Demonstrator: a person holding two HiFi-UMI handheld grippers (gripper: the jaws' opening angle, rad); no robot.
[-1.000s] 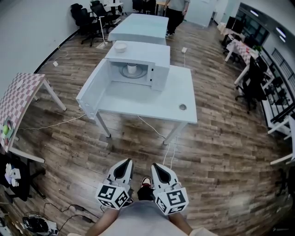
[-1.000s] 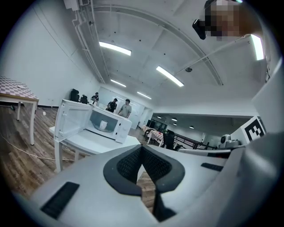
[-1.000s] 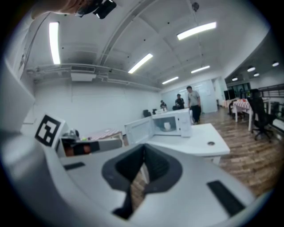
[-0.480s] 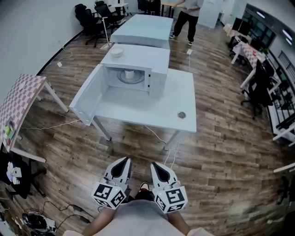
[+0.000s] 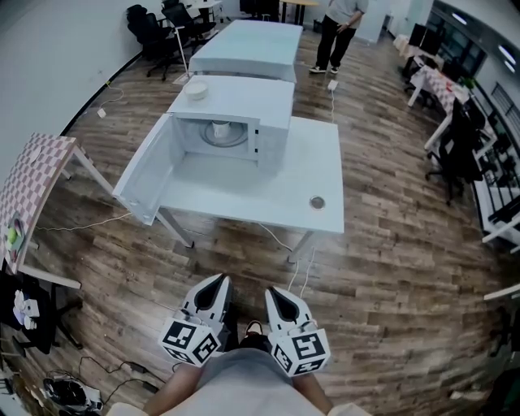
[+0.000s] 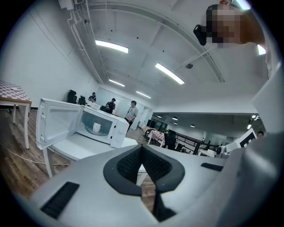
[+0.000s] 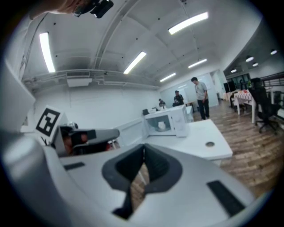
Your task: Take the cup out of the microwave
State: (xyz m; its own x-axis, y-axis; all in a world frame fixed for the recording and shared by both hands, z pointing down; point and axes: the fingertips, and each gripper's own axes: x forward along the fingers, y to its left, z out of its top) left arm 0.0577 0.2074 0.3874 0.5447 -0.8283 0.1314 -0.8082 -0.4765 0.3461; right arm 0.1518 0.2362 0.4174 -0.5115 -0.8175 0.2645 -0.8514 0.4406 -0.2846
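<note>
A white microwave (image 5: 244,106) stands on a white table (image 5: 268,183), its door (image 5: 142,175) swung wide open to the left. Inside it a white cup (image 5: 220,128) sits upright on the turntable; the same cup (image 6: 97,127) shows in the left gripper view and the cup (image 7: 161,126) again in the right gripper view. My left gripper (image 5: 218,284) and right gripper (image 5: 276,294) are held side by side close to my body, well short of the table. Both are shut and hold nothing. The left gripper's pads (image 6: 142,148) meet at the tip, as do the right's (image 7: 144,148).
A white bowl (image 5: 196,89) rests on top of the microwave. A cable (image 5: 276,236) hangs from the table to the wooden floor. A checkered table (image 5: 32,179) stands at the left, another white table (image 5: 244,45) behind, and a person (image 5: 341,24) at the back.
The table and microwave have come a little nearer in the head view. Both grippers stay together and shut. The person at the back has walked to the right.
</note>
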